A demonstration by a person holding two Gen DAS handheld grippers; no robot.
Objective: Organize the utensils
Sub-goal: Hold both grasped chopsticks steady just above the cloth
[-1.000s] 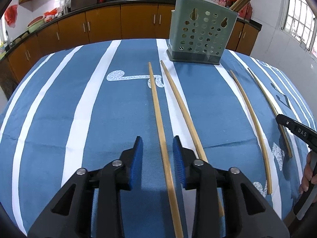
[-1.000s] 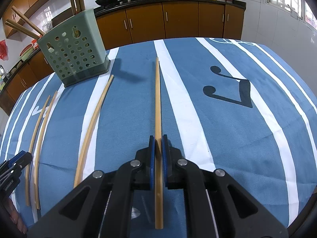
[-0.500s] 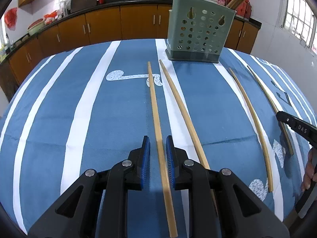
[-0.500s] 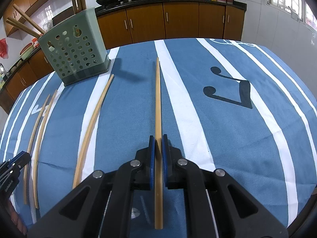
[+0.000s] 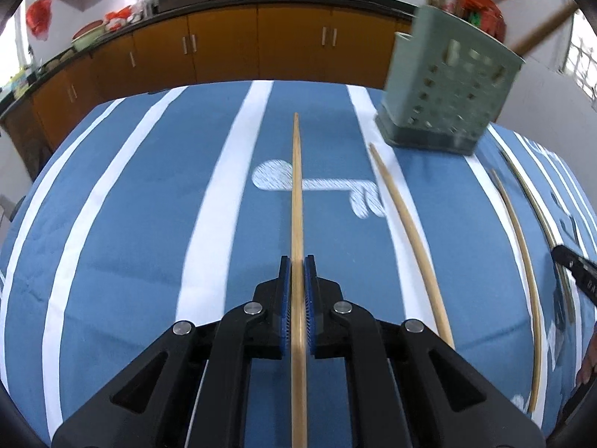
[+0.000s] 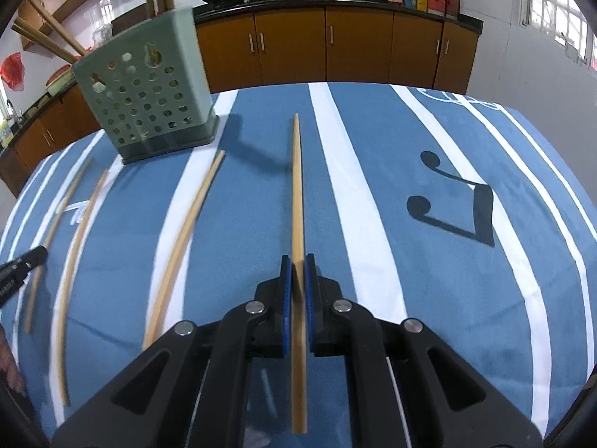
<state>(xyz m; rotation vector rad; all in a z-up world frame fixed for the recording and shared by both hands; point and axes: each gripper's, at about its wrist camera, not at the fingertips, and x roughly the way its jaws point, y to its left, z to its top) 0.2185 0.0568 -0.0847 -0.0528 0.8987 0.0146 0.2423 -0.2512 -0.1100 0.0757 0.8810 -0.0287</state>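
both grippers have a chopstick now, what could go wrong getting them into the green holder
1. The left gripper and right gripper each pinch a long chopstick near its back end, so it may pivot or slip as it is tipped upright.
2. The green holder already has chopsticks leaning out of its top; a new one could jam against them or tip the holder.
3. Loose chopsticks on the tablecloth could be swept aside.
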